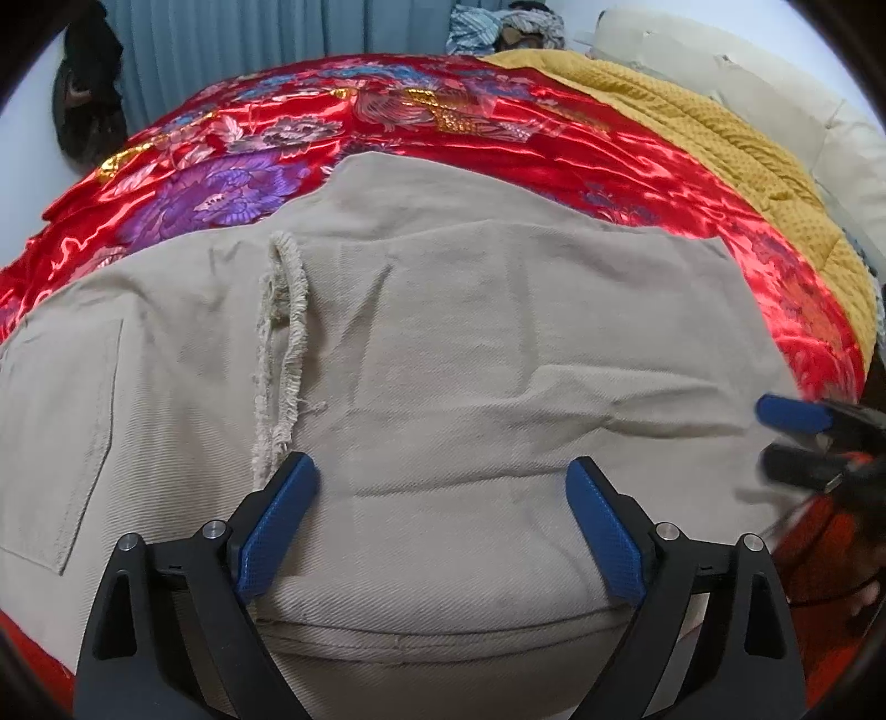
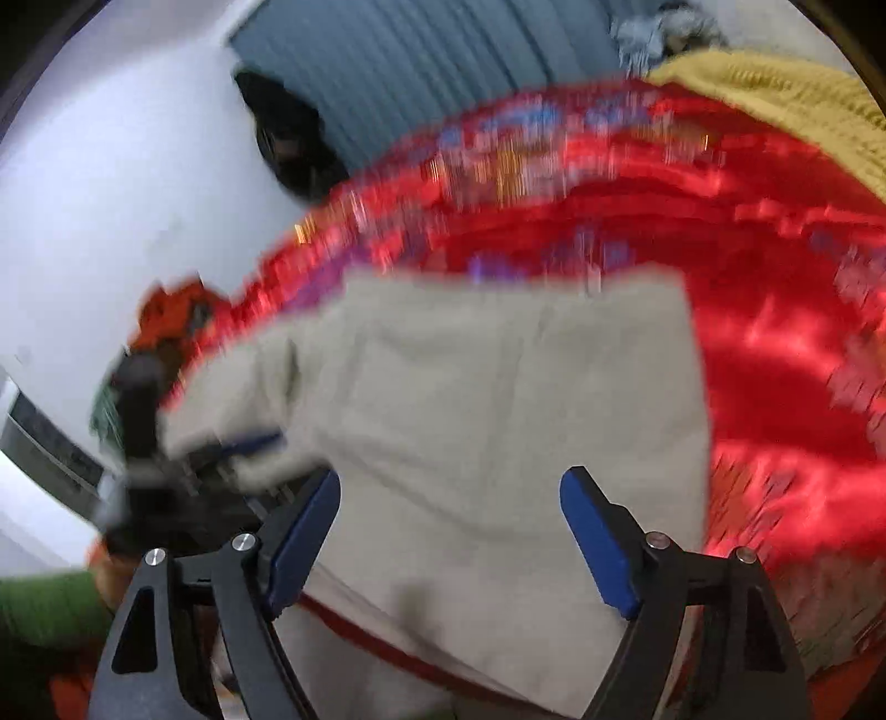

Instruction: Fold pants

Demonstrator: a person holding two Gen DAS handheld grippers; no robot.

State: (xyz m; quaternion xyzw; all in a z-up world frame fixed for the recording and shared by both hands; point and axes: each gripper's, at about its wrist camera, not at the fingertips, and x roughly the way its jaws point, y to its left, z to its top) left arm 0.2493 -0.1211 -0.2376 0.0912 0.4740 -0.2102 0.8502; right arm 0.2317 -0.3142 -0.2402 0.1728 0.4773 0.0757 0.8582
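Beige pants (image 1: 443,343) lie part-folded on a red bedspread (image 1: 498,149). Left gripper (image 1: 441,487) and right gripper (image 2: 449,498) hover spread, empty; best pinch the hem at 9 o'clock evenly.

The pants (image 1: 443,343) lie folded on the quilt (image 1: 443,138), which spreads out behind them and to both sides. A frayed hem (image 1: 282,354) lies across the pants left of middle, with a pocket (image 1: 61,443) further left. A blanket (image 1: 692,127) lies along the quilt's right edge, a clothes pile (image 1: 504,27) behind it. The left gripper (image 1: 443,482) hangs over the pants' near edge, jaws apart. The right gripper (image 2: 449,493), in its blurred view, seems likewise spread over the pants' right part.
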